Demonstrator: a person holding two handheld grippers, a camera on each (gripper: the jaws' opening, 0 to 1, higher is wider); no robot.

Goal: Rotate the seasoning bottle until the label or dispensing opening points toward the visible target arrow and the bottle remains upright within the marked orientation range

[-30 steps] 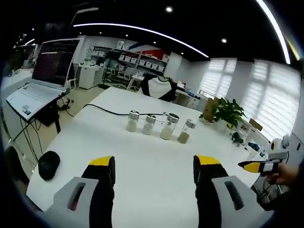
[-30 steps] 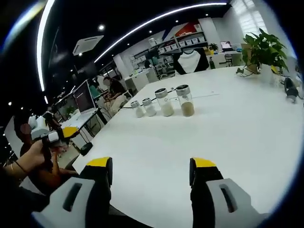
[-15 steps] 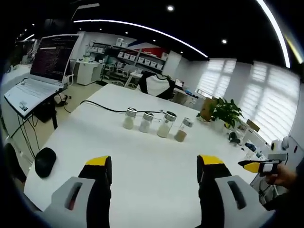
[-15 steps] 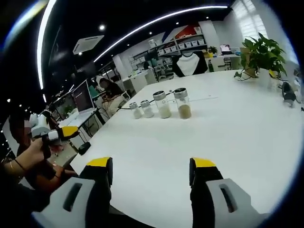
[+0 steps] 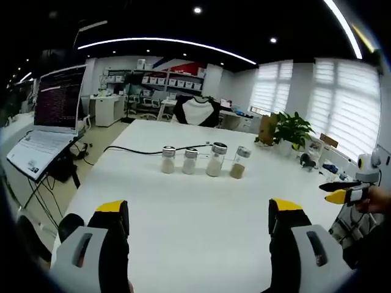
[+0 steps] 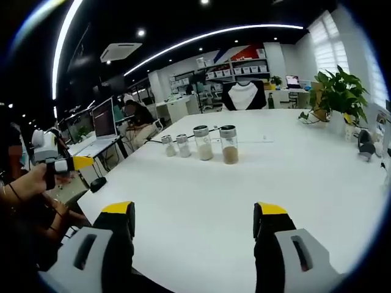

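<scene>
While I'm holding both tongs up over the near edge of the white surface (image 5: 195, 201), nothing is in either of them. My left tongs (image 5: 198, 213) have their jaws spread wide apart with only bare surface between, and my right tongs (image 6: 193, 215) are released the same way, yellow tips well apart.

The seasoning bottles stand in a row of four out toward the middle of the surface, well apart from both tongs. In the left gripper view, reading across, there's a short bottle with pale contents (image 5: 168, 160), another short one (image 5: 190, 161), a taller bottle of pale stuff (image 5: 215, 159), and the brown-filled seasoning bottle (image 5: 239, 162) at the end of the row nearest the plant side, which looks tipped a little. In the right gripper view the same row reads short (image 6: 167, 146), short (image 6: 182, 145), taller pale (image 6: 202, 143), then the brown one (image 6: 229, 144), which looks upright from there. All have silver caps. They sit just beside each other, but I can't tell if any touch.

A black cable (image 5: 146, 148) runs across the surface behind the bottles. A potted plant (image 6: 338, 94) sits by the far corner, and an open laptop (image 5: 46, 125) is on a stand off the surface's side edge. In the left gripper view my other tongs (image 5: 348, 193) show beyond the surface's edge, gripped in my hand.
</scene>
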